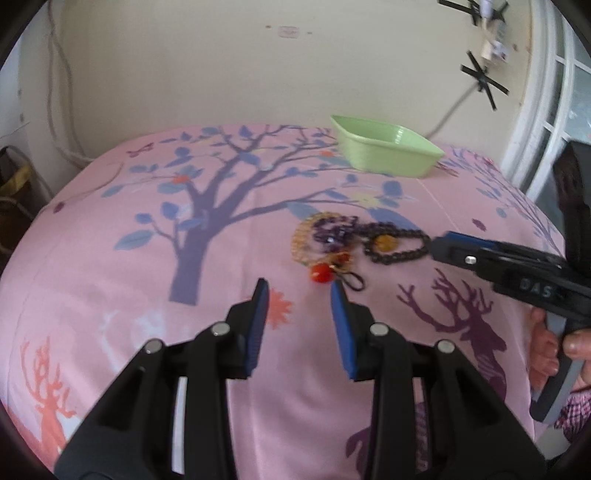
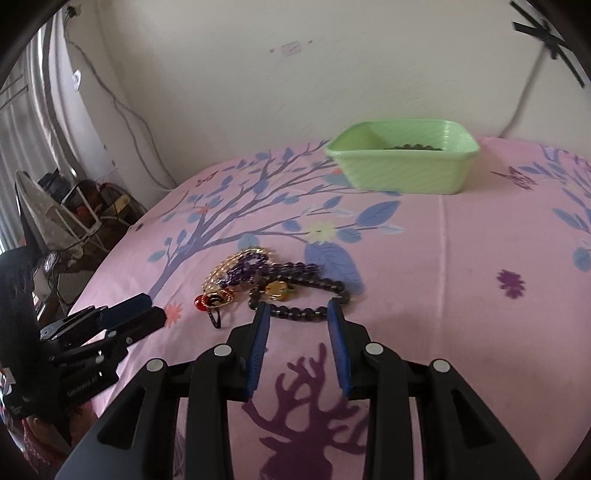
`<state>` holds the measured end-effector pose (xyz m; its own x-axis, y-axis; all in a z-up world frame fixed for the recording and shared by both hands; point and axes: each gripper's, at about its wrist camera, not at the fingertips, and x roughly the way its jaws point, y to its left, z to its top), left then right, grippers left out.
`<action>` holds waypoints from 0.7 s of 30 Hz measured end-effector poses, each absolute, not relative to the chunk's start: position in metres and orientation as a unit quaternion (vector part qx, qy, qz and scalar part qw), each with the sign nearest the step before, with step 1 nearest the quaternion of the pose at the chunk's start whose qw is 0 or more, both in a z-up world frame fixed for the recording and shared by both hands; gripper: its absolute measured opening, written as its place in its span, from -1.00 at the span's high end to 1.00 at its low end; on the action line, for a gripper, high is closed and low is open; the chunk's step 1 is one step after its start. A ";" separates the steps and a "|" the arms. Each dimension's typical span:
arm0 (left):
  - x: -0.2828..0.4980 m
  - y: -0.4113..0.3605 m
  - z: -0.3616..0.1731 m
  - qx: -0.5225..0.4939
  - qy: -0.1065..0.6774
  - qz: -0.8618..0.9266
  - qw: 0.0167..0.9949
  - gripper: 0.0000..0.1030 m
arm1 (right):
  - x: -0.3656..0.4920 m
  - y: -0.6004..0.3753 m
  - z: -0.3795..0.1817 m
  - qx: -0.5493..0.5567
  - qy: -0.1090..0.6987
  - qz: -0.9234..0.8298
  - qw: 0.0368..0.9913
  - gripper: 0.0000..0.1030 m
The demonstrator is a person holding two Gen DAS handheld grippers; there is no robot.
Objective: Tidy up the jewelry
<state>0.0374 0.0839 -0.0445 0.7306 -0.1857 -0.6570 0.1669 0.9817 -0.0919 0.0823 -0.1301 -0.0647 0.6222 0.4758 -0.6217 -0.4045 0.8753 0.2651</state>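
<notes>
The right gripper (image 2: 298, 309) is spread wide, its tips straddling the dark round-beaded bracelet (image 2: 306, 295) just ahead; limp, light and slippery, so pinch across the strand; green plastic tub (image 2: 402, 173) beyond.

Home bedroom, pink tree-print bedsheet (image 2: 461, 266), cream wall (image 2: 229, 85), curtains (image 2: 33, 122)

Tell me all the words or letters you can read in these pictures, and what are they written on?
"DAS": raised letters on the side of the right gripper, seen from the left wrist camera; anything after them is blurred.
Embossed writing on the side of the left gripper, seen from the right wrist camera: too blurred to read.
Small plate on the wall: too small to read.
</notes>
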 end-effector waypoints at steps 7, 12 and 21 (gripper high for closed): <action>0.061 0.069 -0.048 0.009 0.374 -0.133 0.918 0.36 | 0.098 -0.113 -0.068 0.025 0.377 0.261 0.888 1.00; 0.078 0.065 -0.056 0.011 0.395 -0.153 0.906 0.37 | 0.107 -0.106 -0.070 0.013 0.385 0.267 0.883 1.00; 0.084 0.068 -0.059 -0.011 0.399 -0.177 0.900 0.69 | 0.124 -0.094 -0.074 0.010 0.408 0.282 0.868 1.00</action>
<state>0.0839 0.0680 -0.0591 0.6190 -0.3273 -0.7139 0.3090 0.9372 -0.1618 0.1241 -0.0936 -0.0738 0.5072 0.4981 -0.7032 -0.4822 0.8404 0.2475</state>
